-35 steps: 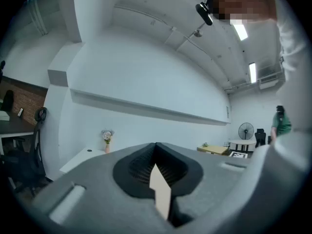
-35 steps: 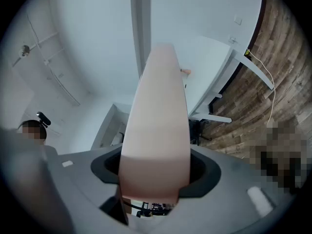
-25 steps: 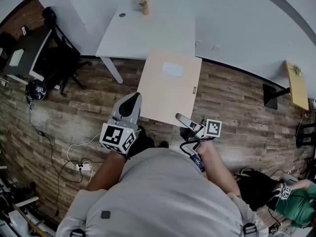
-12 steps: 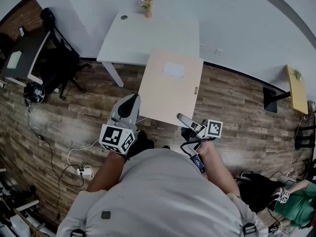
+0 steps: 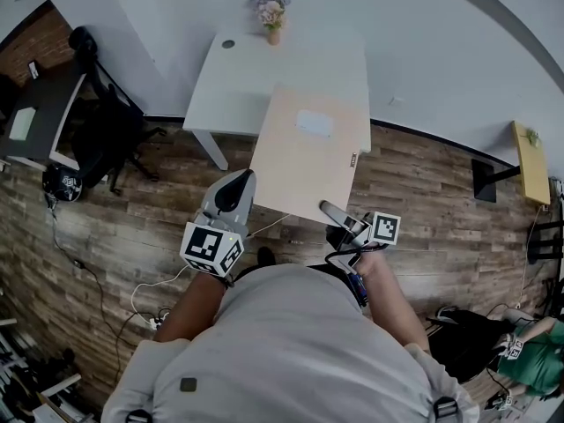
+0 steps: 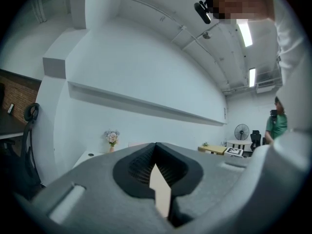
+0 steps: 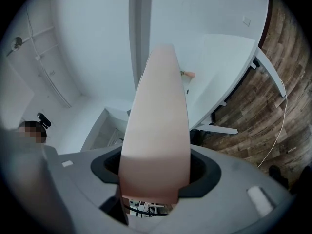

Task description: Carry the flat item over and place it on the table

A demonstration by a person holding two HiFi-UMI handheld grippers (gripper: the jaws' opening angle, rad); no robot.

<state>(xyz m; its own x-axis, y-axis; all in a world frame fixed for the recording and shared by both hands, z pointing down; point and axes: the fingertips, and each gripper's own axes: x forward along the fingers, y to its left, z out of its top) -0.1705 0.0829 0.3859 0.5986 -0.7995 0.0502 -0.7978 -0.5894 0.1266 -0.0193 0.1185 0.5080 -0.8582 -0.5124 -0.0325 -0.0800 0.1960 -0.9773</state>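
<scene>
A flat beige board [image 5: 310, 152] with a white label hangs level in front of me, its far edge over the front of the white table [image 5: 238, 77]. My left gripper [image 5: 238, 183] is shut on the board's near left corner; in the left gripper view the board [image 6: 160, 191] shows edge-on as a thin beige strip between the pads. At the near right edge my right gripper [image 5: 327, 209] is also shut on it. In the right gripper view the board [image 7: 158, 126] stretches away broad between the jaws, towards the table [image 7: 219, 72].
A small vase of flowers [image 5: 271, 13] stands at the table's far edge. A black office chair [image 5: 106, 122] and a dark desk [image 5: 26, 113] are on the left. A yellow stand [image 5: 527, 152] is on the right, a person in green [image 5: 529, 359] at lower right. Cables [image 5: 150, 280] lie on the wooden floor.
I have moved forward with the board: the table has drawn nearer and the board's far edge now overlaps its front. Both grips are unchanged.
</scene>
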